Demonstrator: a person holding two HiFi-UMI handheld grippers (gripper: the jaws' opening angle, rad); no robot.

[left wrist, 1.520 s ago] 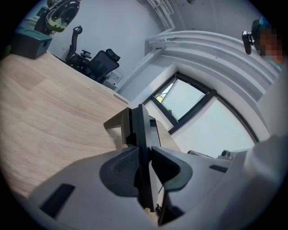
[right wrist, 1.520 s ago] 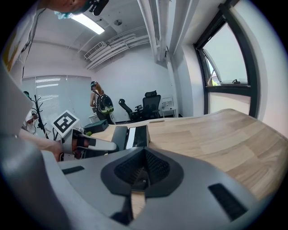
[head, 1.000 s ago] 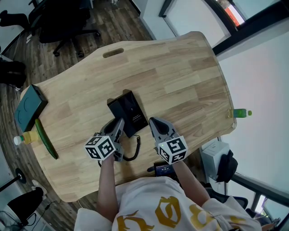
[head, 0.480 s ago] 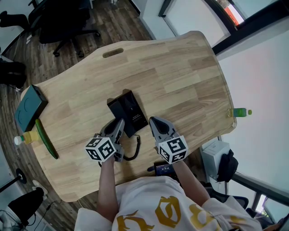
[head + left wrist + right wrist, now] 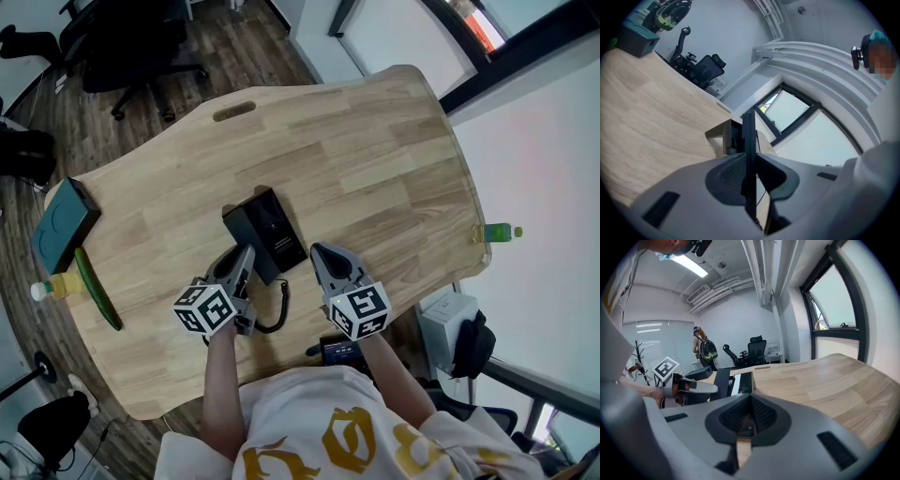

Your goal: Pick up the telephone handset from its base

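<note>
The black telephone base [image 5: 274, 228] lies mid-table, and its handset [image 5: 243, 251] runs along its left side. My left gripper [image 5: 246, 261] reaches in at the handset's near end. In the left gripper view the handset [image 5: 749, 136] stands as a thin black slab between the jaws. The jaws are closing and both pads press on the slab. A coiled cord [image 5: 279, 314] loops behind the phone towards me. My right gripper [image 5: 322, 255] rests just right of the phone, shut and holding nothing. The right gripper view shows the phone [image 5: 740, 383] ahead and the left gripper [image 5: 693, 387] beside it.
A teal box [image 5: 61, 223], a long green object [image 5: 96, 291] and a yellow bottle [image 5: 52, 286] sit at the table's left edge. A green bottle [image 5: 497, 234] stands at the right edge. An office chair [image 5: 131, 47] is beyond the table. A person with a backpack [image 5: 704, 350] stands far off.
</note>
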